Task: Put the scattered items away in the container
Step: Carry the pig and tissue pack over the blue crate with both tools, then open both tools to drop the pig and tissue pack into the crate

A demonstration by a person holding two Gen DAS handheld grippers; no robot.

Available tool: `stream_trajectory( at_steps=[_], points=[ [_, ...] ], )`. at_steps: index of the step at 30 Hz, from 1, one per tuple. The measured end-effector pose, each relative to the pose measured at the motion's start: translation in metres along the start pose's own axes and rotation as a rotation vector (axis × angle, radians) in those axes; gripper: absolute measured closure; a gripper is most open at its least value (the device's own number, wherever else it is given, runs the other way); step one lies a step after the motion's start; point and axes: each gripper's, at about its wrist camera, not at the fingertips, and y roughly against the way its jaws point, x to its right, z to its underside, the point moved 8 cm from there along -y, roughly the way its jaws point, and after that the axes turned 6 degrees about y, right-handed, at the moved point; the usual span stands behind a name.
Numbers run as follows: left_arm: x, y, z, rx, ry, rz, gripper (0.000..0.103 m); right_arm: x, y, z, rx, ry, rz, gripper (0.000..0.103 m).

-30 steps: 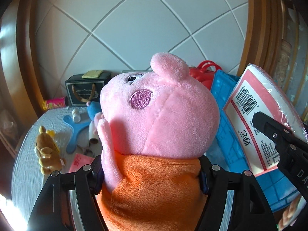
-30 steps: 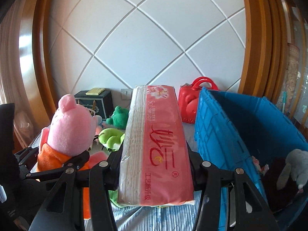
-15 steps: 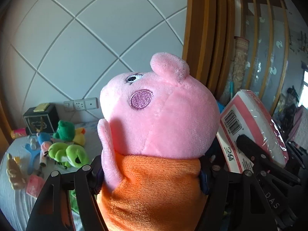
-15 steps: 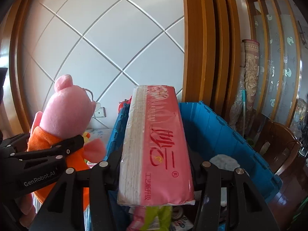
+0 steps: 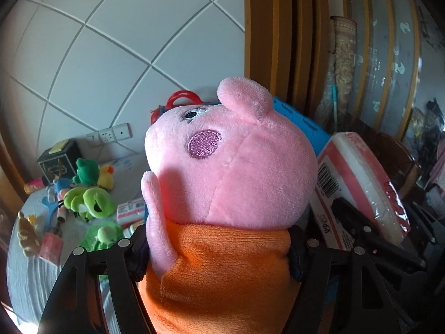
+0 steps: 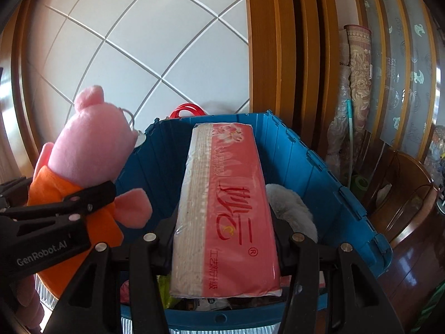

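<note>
- Left wrist view: left hand-held gripper (image 5: 217, 253) is clamped on the pink pig plush (image 5: 222, 189); beyond it to the left, frog toys (image 5: 89, 199) and small items lie scattered on the bed (image 5: 25, 278), not yet tidied
- Right wrist view: right hand-held gripper (image 6: 225, 239) grips the tissue pack (image 6: 225, 208) above the blue container (image 6: 319, 172), where a grey plush (image 6: 292, 206) already lies; both held items remain unreleased

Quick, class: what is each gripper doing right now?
Left gripper: closed on the pink pig plush.
Right gripper: closed on the pink tissue pack, over the blue bin.
</note>
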Motion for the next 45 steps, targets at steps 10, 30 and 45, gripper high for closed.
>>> stream_trajectory(
  at_steps=[10,30,45],
  points=[
    [0.029,-0.053,0.016,-0.166,0.012,0.031,0.030,0.023,-0.020,0.014,-0.082,0.002,0.025,0.052],
    [0.004,-0.029,0.033,-0.112,0.001,-0.040,0.018,0.019,-0.030,0.009,-0.080,0.006,-0.009,0.027],
    [-0.022,0.004,0.049,-0.071,0.021,0.026,0.018,0.019,0.009,0.026,-0.062,-0.061,0.059,0.000]
  ],
)
